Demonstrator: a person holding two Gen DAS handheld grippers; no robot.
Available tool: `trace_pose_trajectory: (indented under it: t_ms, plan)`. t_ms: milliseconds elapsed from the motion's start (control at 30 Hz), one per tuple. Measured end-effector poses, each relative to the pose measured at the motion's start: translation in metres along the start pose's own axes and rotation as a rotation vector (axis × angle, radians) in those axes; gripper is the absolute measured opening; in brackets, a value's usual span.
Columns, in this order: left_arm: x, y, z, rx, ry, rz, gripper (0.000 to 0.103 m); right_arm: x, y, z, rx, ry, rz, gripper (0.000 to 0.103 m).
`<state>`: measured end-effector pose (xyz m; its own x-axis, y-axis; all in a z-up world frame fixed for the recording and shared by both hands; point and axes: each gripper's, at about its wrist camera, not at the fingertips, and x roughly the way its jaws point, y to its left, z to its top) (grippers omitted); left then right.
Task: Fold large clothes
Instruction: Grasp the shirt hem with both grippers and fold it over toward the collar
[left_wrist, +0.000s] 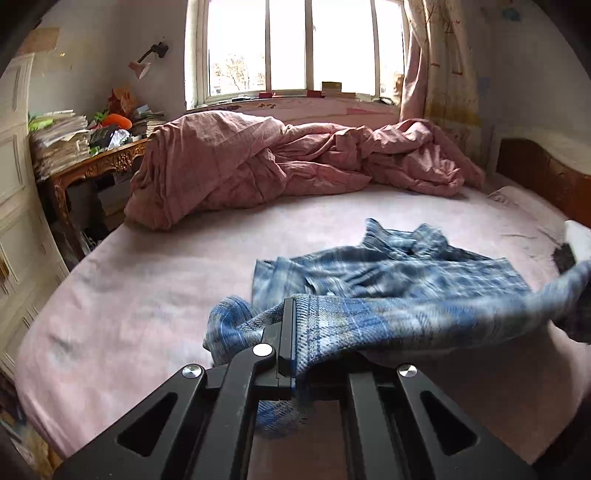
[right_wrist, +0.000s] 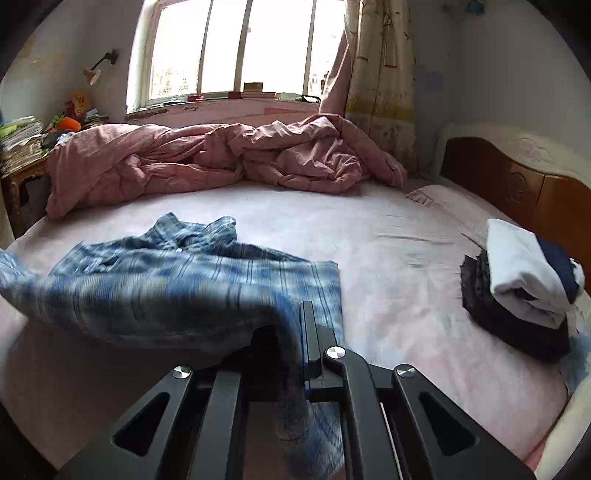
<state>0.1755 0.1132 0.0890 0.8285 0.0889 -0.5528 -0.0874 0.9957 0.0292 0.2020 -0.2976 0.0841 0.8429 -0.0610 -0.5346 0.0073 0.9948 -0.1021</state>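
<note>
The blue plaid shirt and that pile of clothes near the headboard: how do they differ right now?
The blue plaid shirt is spread open and rumpled, while the pile of clothes is folded and stacked. The shirt's near edge is lifted, pinched by the left gripper and the right gripper; the pile lies untouched. The shirt is pale blue checked; the pile is plain white over dark pieces. Both sit on the pink sheet.

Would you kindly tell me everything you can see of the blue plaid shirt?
The blue plaid shirt is soft woven cloth in blue, white and grey checks, blurred here. Its collar end lies rumpled on the pink bed sheet, while its near edge is lifted off the sheet, pinched by the left gripper and the right gripper, and sags between them.
</note>
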Motion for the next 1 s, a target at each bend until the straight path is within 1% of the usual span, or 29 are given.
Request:
trace_pose_trajectory:
  t_ms: [33, 67, 100, 133, 200, 300, 400, 467, 533, 700, 800, 833, 900, 933, 967, 1000]
  plan:
    - [0.017, -0.003, 0.009, 0.004, 0.016, 0.009, 0.003, 0.018, 0.001, 0.011, 0.006, 0.015, -0.007, 0.005]
    - [0.036, -0.004, 0.018, -0.007, 0.046, -0.006, 0.003, 0.035, 0.002, 0.019, 0.007, 0.030, -0.010, 0.005]
    - [0.058, -0.003, 0.026, -0.026, 0.090, -0.039, 0.003, 0.053, 0.002, 0.026, 0.015, 0.044, -0.015, 0.005]
    - [0.077, -0.003, 0.033, -0.033, 0.130, -0.051, 0.003, 0.073, 0.002, 0.033, 0.030, 0.065, -0.024, 0.005]
    - [0.111, -0.006, 0.044, 0.006, 0.187, -0.025, 0.003, 0.113, 0.003, 0.042, 0.042, 0.131, 0.011, 0.005]
    - [0.144, -0.010, 0.048, 0.036, 0.235, 0.000, 0.003, 0.159, 0.006, 0.046, 0.076, 0.196, 0.030, 0.005]
    - [0.169, -0.015, 0.048, 0.054, 0.273, 0.022, 0.003, 0.186, 0.014, 0.046, 0.063, 0.212, 0.012, 0.005]
    - [0.184, -0.010, 0.046, 0.009, 0.305, 0.025, 0.003, 0.202, 0.020, 0.047, 0.057, 0.221, 0.006, 0.005]
    - [0.199, -0.007, 0.044, -0.013, 0.327, 0.037, 0.004, 0.213, 0.025, 0.050, 0.051, 0.227, 0.006, 0.005]
    - [0.221, -0.005, 0.040, -0.023, 0.344, 0.047, 0.004, 0.241, 0.029, 0.060, 0.050, 0.252, 0.010, 0.005]
    - [0.229, -0.004, 0.038, -0.018, 0.347, 0.048, 0.006, 0.254, 0.027, 0.062, 0.051, 0.277, 0.041, 0.006]
    - [0.227, -0.004, 0.037, -0.009, 0.329, 0.043, 0.008, 0.257, 0.027, 0.062, 0.040, 0.292, 0.045, 0.010]
    - [0.212, -0.002, 0.038, 0.002, 0.255, 0.011, 0.018, 0.254, 0.020, 0.061, 0.049, 0.286, 0.033, 0.030]
    - [0.201, -0.001, 0.040, 0.010, 0.213, -0.008, 0.032, 0.249, 0.014, 0.061, 0.074, 0.270, 0.024, 0.049]
    - [0.188, 0.000, 0.042, 0.025, 0.171, -0.012, 0.046, 0.245, 0.008, 0.061, 0.092, 0.254, 0.018, 0.062]
    - [0.177, 0.001, 0.044, 0.041, 0.134, 0.000, 0.052, 0.237, 0.000, 0.062, 0.108, 0.233, 0.025, 0.064]
